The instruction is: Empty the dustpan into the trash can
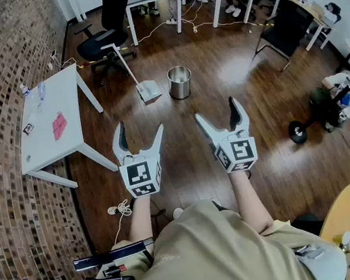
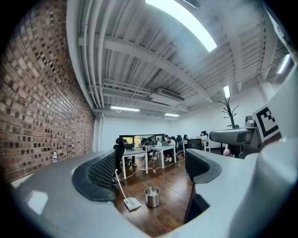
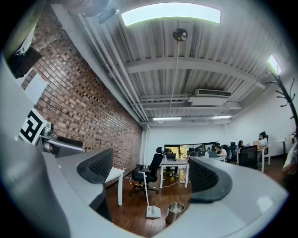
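A white dustpan [image 1: 148, 91] with a long upright handle stands on the dark wood floor, just left of a shiny metal trash can [image 1: 180, 82]. Both show far ahead in the left gripper view, dustpan [image 2: 132, 203] and can [image 2: 152, 197], and in the right gripper view, dustpan [image 3: 153, 211] and can [image 3: 175, 212]. My left gripper [image 1: 138, 137] and right gripper [image 1: 217, 116] are held side by side in front of me, well short of both objects. Each is open with nothing between its jaws.
A white table [image 1: 50, 123] stands along the brick wall at left, with a pink item on it. A black office chair [image 1: 105, 30] sits behind the dustpan. Desks with seated people fill the far room. Cables lie on the floor [image 1: 117, 211].
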{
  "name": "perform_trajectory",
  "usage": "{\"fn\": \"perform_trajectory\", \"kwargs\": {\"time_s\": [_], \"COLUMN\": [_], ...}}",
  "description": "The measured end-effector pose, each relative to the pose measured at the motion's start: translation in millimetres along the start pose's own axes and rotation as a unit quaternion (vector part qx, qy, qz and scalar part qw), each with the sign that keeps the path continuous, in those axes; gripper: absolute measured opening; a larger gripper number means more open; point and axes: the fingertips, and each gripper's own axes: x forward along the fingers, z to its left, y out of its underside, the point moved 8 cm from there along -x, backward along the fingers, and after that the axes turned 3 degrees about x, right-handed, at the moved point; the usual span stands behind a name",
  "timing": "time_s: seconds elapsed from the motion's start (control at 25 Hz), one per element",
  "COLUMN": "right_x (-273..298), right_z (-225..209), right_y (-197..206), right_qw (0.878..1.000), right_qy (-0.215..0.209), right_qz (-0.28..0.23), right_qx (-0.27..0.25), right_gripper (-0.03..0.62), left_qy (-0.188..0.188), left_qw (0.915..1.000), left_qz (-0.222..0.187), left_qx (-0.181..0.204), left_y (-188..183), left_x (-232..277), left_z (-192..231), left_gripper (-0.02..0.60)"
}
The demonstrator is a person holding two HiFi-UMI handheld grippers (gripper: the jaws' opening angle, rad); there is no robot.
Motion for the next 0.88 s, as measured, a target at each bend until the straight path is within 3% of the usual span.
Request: {"fn": "perform_trajectory", "kwargs": {"time_s": [0.12, 0.32, 0.52, 0.88], "right_x": [-5, -10, 8, 40], "right_z": [7, 19, 12, -51], "right_y": [1, -15, -10, -6], "right_qw": [1.0, 1.0, 1.0, 1.0], "right_qy": [0.005, 0.017, -0.008, -0.016], "right_qz": [0.001, -0.021, -0.014, -0.016], "right_qx": [0.02, -0.012, -0.006, 0.003], "right_gripper": [0.522, 0.525, 0.525, 0.525], "left_qy": [0.01, 0.009, -0.004, -0.025], "left_qw": [0.9998, 0.9999, 0.9996, 0.9995], "left_qz": [0.015, 0.009, 0.025, 0.01], "left_qx": [0.002, -0.003, -0.012, 0.017], "left_y": [5, 3, 8, -11], "left_x": [-12, -21, -7, 55], "left_z": [3, 7, 13, -19], "left_gripper": [0.462, 0.462, 0.458, 0.457]}}
